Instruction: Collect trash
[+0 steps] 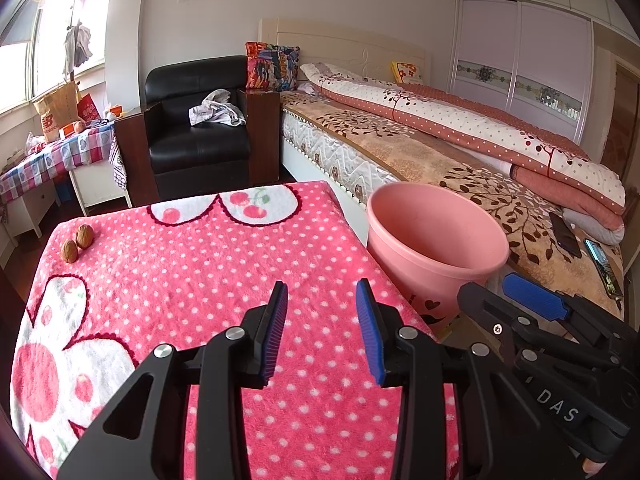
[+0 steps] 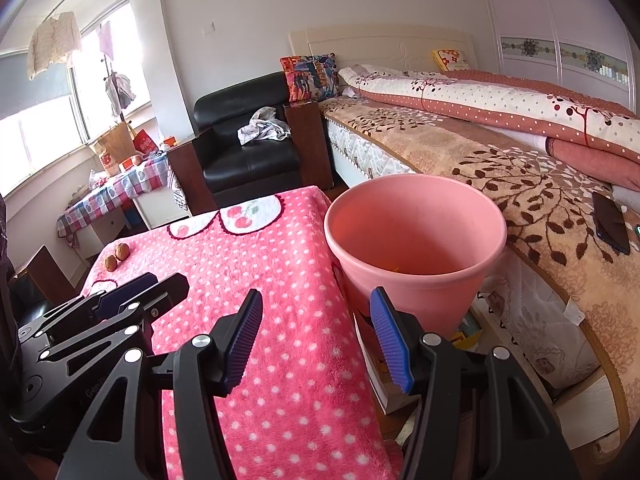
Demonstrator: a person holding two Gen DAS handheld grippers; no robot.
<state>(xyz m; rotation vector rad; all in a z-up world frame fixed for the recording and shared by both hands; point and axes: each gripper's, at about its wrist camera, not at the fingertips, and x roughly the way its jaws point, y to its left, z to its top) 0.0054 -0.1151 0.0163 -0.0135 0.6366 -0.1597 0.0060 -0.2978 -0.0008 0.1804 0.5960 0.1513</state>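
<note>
Both claws empty, jaws apart, nothing between the pads. Your left claw hangs over the near part of the desk, which is covered by a pink polka-dot blanket. Your right claw sits at the desk's right edge, just in front of the pink bin. In the right wrist view something small and orange-ish lies at the bin's bottom; can't tell what.

Only trash candidates visible: two walnuts at the desk's far left corner, touching or nearly so. They're well apart from both claws and on the opposite side from the bin, which stands off the desk's right edge, between desk and bed.

The left claw is on the better side, so use it. Reach across low. Take one nut at a time, pads either side of its widest part. They're round and hard, likely to roll on the plush, so close slowly and squarely. Carry it over the bin rim before releasing; don't drop from the desk edge.
</note>
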